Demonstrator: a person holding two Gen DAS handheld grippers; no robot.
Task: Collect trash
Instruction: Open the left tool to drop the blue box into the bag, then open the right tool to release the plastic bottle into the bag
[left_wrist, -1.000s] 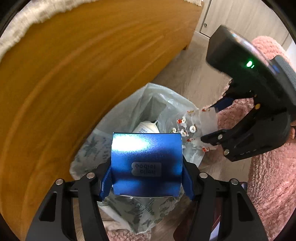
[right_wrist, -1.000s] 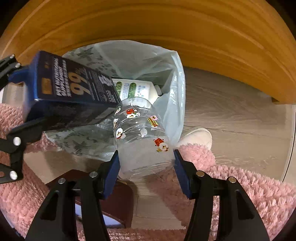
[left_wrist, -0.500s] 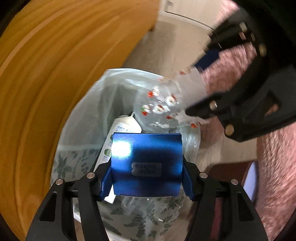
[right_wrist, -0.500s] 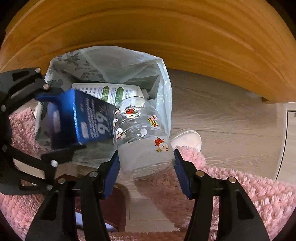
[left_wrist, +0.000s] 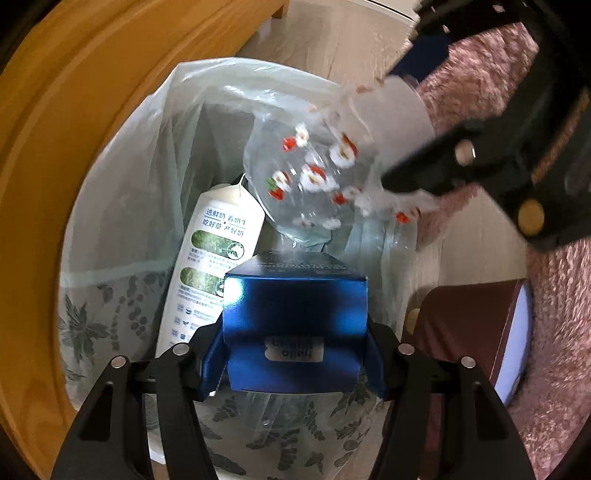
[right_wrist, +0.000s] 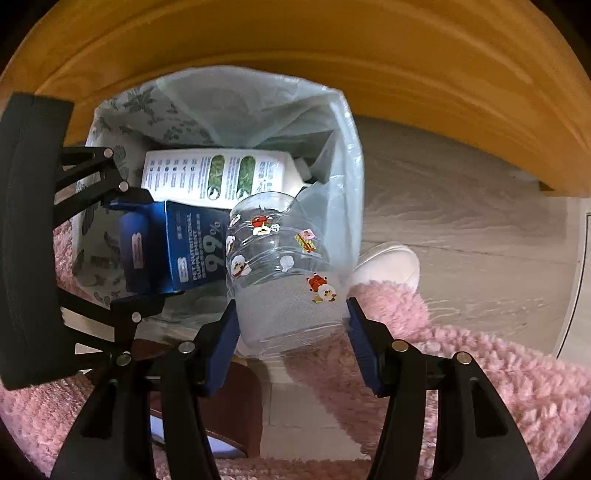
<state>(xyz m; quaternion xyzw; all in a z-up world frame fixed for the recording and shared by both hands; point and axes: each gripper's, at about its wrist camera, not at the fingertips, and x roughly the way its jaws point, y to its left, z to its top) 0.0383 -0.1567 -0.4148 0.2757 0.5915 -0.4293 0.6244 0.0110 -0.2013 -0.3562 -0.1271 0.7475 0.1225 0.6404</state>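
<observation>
Release hinges on what lies below: the left claw (left_wrist: 295, 363) pinches the blue box (left_wrist: 295, 332) above the lined bin (left_wrist: 122, 192) at frame centre, while the right claw (right_wrist: 291, 332) pinches the clear bottle (right_wrist: 284, 277), neck angled into the bin's mouth.

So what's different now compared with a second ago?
The left tool has carried the blue box down over the bag-lined bin, so it now hangs inside the opening beside the clear stickered bottle. The right tool barely moved. Both tools still grip their items; nothing was let go. The white milk bottle lies in the bin as before.
</observation>
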